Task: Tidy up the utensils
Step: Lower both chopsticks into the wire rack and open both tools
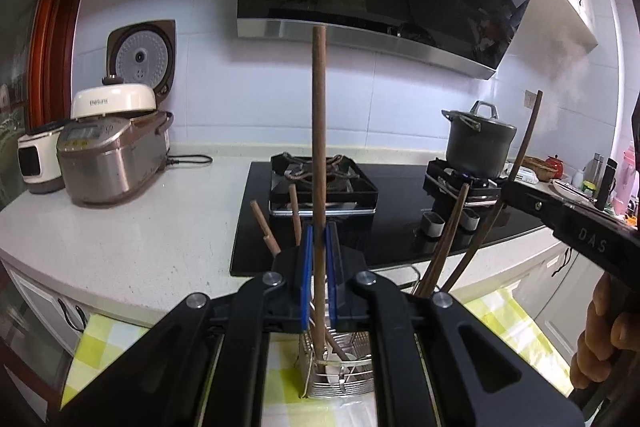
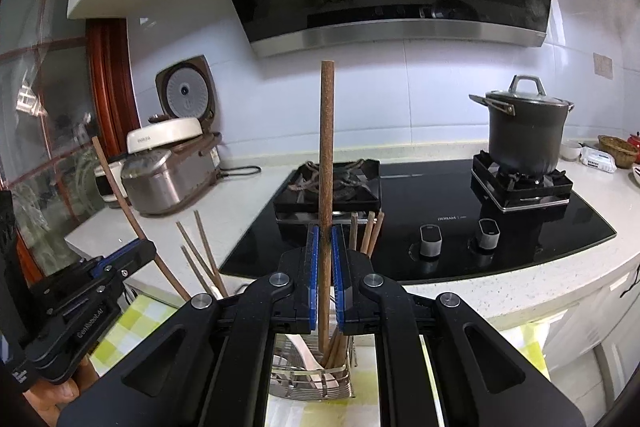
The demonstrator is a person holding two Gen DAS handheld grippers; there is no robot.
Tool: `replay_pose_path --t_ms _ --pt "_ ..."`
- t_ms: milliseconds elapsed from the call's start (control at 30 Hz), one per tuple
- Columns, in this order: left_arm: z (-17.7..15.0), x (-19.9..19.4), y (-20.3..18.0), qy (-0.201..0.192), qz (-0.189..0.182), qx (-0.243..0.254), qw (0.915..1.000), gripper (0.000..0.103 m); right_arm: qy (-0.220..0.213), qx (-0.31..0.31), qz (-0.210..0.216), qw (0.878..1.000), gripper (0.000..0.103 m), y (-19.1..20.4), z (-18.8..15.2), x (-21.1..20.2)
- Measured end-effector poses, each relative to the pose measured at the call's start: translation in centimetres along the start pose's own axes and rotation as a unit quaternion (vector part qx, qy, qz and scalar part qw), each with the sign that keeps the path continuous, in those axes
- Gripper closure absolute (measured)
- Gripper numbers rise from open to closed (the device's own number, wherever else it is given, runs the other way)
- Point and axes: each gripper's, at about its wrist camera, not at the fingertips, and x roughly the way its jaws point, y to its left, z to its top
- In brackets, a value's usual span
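Observation:
My left gripper is shut on a brown wooden chopstick that stands upright between its blue pads. Its lower end hangs in a wire utensil holder. That holder has more chopsticks and a white spoon in it. My right gripper is shut on a second upright chopstick, whose tip hangs over the same holder, beside the chopsticks standing there. Each gripper shows in the other's view: the right one at the right, the left one at the left.
The holder stands on a yellow checked cloth in front of a white counter edge. Behind are a black gas hob, a dark lidded pot on the right burner, and rice cookers at the left. A range hood hangs overhead.

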Motion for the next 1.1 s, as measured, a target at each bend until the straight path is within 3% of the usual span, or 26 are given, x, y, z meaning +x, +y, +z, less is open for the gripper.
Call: replay_pose_path --t_ms 767,833,967,1033,1067,1100 --pt "-3.1 2.7 0.7 0.037 -0.006 -0.021 0.9991 0.096 0.082 0.001 -0.026 0.996 0.093 -0.6 -5.7 5.1" --pt "-3.3 2.8 0.6 0.04 -0.006 -0.021 0.999 0.093 0.088 0.004 -0.025 0.996 0.093 -0.8 -6.2 5.3" --pt "-3.5 2.8 0.9 0.043 -0.007 -0.026 0.9987 0.071 0.089 0.003 -0.031 0.996 0.093 -0.9 -6.6 5.0" --pt "-3.6 2.7 0.9 0.043 -0.008 -0.027 0.9987 0.071 0.085 0.006 -0.034 0.996 0.091 -1.1 -6.7 4.5" --pt "-3.6 2.5 0.9 0.043 -0.008 -0.028 0.9987 0.069 0.084 0.007 -0.036 0.996 0.089 -1.2 -6.7 4.3" --pt "-3.6 2.3 0.9 0.043 -0.008 -0.029 0.9986 0.066 0.081 0.011 -0.04 0.996 0.08 -1.3 -6.8 4.0"
